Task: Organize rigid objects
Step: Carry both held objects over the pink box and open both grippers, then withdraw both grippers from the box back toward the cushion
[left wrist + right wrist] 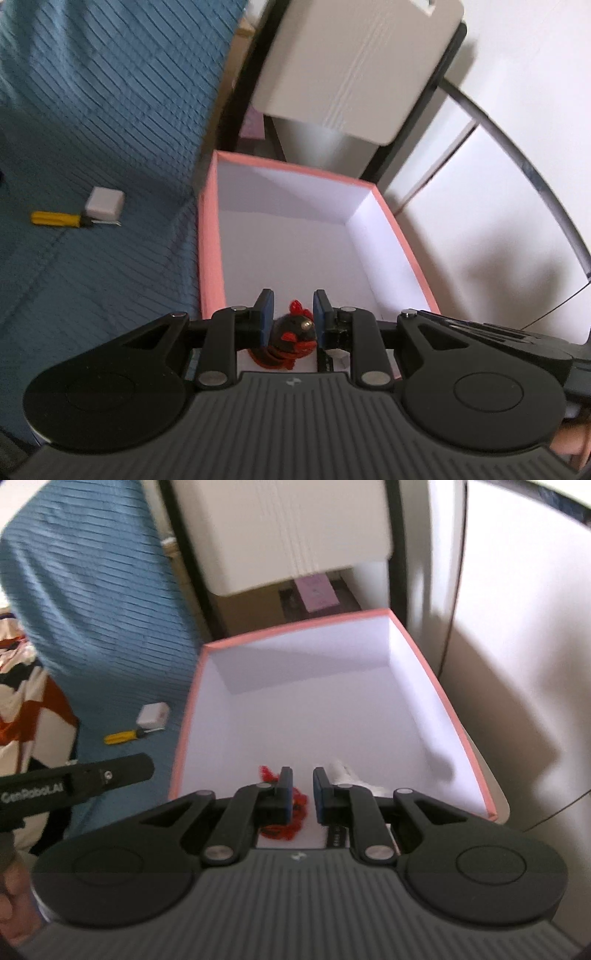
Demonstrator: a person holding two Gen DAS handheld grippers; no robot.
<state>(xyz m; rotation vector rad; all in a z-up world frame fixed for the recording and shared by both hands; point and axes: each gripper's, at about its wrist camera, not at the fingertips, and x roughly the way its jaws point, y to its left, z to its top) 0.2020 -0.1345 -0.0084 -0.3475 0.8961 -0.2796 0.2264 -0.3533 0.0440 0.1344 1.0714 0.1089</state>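
A pink box (210,236) with a white inside sits beside the blue bedspread; it also shows in the right wrist view (448,716). My left gripper (293,310) is over the box's near end, its jaws a little apart around a black ornament with red tassels (293,334); whether they still press it is unclear. My right gripper (303,788) is over the box, jaws slightly apart with nothing between them. Below it in the box lie a red tassel (291,829) and a white object (343,770). A yellow-handled screwdriver (59,218) and a small white cube (104,202) lie on the bedspread.
A white chair (354,62) with black legs stands behind the box. White cabinet doors (480,206) are to the right. The blue bedspread (92,92) fills the left. The left gripper's handle (74,779) shows at the left of the right wrist view, beside patterned fabric (26,701).
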